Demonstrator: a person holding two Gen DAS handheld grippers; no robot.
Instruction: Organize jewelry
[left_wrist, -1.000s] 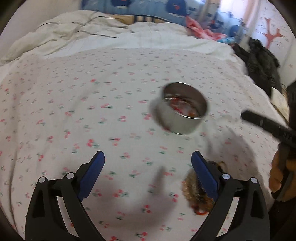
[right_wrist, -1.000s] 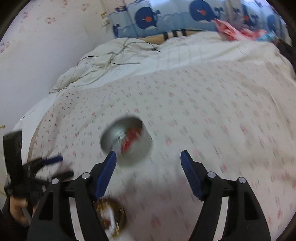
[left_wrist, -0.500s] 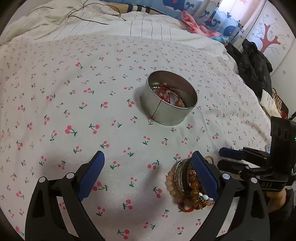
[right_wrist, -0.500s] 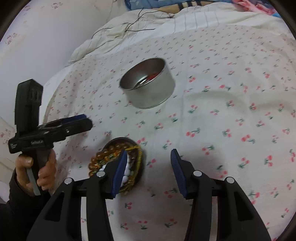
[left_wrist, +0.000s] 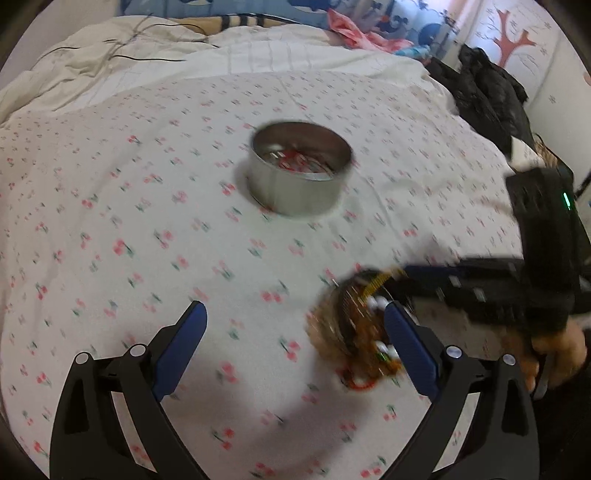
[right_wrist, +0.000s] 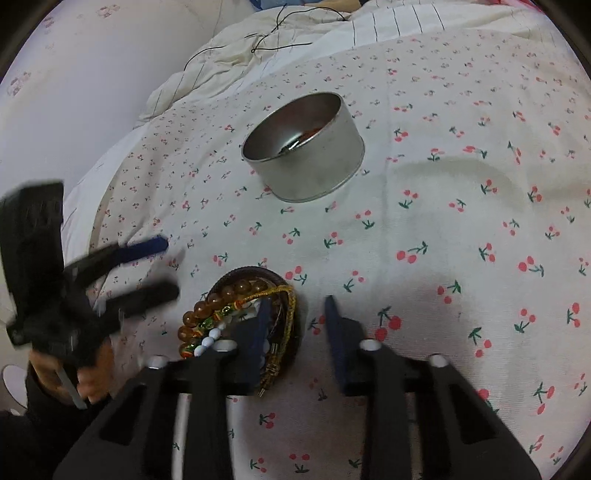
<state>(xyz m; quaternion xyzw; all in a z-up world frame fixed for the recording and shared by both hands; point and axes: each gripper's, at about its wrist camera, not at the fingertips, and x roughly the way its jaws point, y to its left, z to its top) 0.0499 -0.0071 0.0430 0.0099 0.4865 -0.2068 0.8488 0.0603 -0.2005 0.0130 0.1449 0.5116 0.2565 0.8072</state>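
Observation:
A pile of bracelets (right_wrist: 236, 306), amber beads, white beads and a yellow braided cord over a dark bangle, lies on the cherry-print bedsheet (right_wrist: 443, 221). My right gripper (right_wrist: 297, 314) is down at the pile's right edge with its jaws closing. The braided cord and the bangle's rim lie between its fingers, and a gap still shows. My left gripper (left_wrist: 295, 332) stands wide open above the sheet, with the blurred pile (left_wrist: 354, 332) just inside its right finger. A round metal tin (right_wrist: 314, 173) with red jewelry inside stands beyond the pile.
A rumpled cream duvet (left_wrist: 110, 66) with a black cable lies at the far end of the bed. Dark clothes (left_wrist: 487, 96) are heaped off the bed's right side. A wall (right_wrist: 74, 92) borders the bed's left edge. A hand holds each gripper's handle.
My right gripper has come down onto the bracelet pile and its jaws have narrowed a lot. The left gripper has shifted sideways, still open, and its view is now blurred.

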